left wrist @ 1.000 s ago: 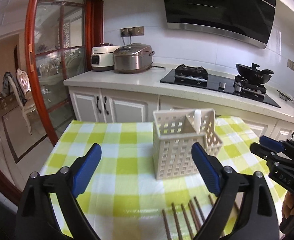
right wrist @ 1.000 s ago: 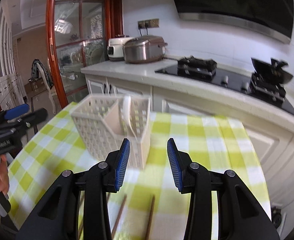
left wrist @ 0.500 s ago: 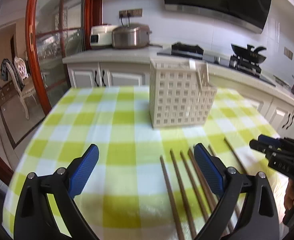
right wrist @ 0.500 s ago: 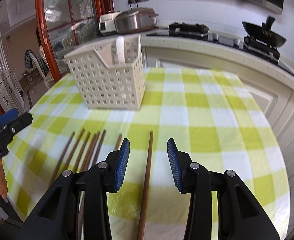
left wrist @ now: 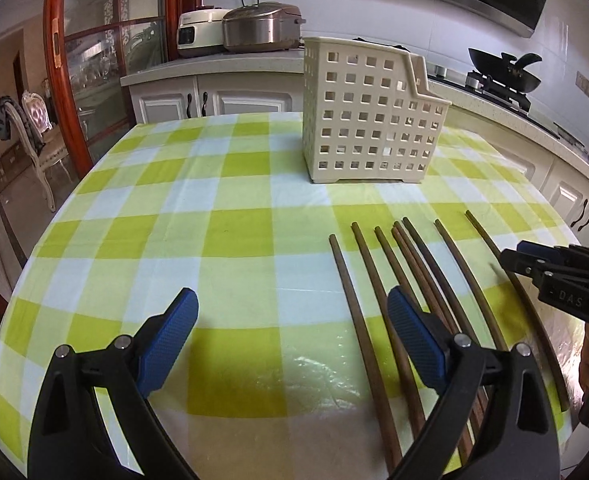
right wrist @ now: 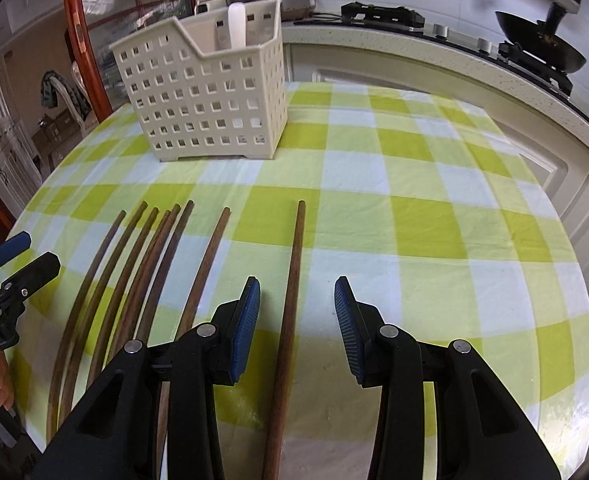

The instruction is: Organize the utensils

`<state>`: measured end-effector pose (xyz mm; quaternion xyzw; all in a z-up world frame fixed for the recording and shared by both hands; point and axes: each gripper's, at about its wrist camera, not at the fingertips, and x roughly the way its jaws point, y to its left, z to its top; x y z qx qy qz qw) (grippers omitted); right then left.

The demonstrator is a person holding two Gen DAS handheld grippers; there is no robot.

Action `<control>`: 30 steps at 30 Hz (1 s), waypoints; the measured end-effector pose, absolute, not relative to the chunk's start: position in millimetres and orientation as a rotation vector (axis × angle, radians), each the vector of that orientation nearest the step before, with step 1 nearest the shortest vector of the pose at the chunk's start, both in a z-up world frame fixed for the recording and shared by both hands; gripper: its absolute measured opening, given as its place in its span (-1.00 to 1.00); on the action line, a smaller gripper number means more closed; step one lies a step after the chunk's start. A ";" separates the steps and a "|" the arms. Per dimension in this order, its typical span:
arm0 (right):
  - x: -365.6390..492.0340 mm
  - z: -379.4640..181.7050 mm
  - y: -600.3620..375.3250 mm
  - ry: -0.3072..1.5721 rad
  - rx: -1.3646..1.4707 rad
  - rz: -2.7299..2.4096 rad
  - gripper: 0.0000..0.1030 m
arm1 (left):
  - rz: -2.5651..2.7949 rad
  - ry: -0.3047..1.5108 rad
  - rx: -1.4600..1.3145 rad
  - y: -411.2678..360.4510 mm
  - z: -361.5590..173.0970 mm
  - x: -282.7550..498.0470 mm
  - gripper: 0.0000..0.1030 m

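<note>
While low, right gripper (right wrist: 297,312) astride chopstick (right wrist: 290,288).

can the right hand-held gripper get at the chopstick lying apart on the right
Probably yes: the right hand-held gripper is open with that chopstick lying between its fingers on the tablecloth, with nothing on top of it.

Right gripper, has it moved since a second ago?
Yes. The right gripper has backed away from the basket and dropped toward the chopsticks.
</note>
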<state>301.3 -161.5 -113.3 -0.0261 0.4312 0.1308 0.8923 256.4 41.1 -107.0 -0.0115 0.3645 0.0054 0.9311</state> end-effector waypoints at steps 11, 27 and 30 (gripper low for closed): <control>322.5 -119.3 -155.0 0.902 -0.107 0.262 -0.50 | 0.010 0.777 -0.027 40.0 -112.9 265.4 0.78; 316.3 -120.4 -157.7 0.886 -0.114 0.285 -0.76 | -0.021 0.861 -0.031 23.4 -122.6 285.7 -0.01; 316.4 -120.8 -158.8 0.887 -0.111 0.292 -0.76 | -0.028 0.877 -0.014 16.6 -126.1 287.6 -0.16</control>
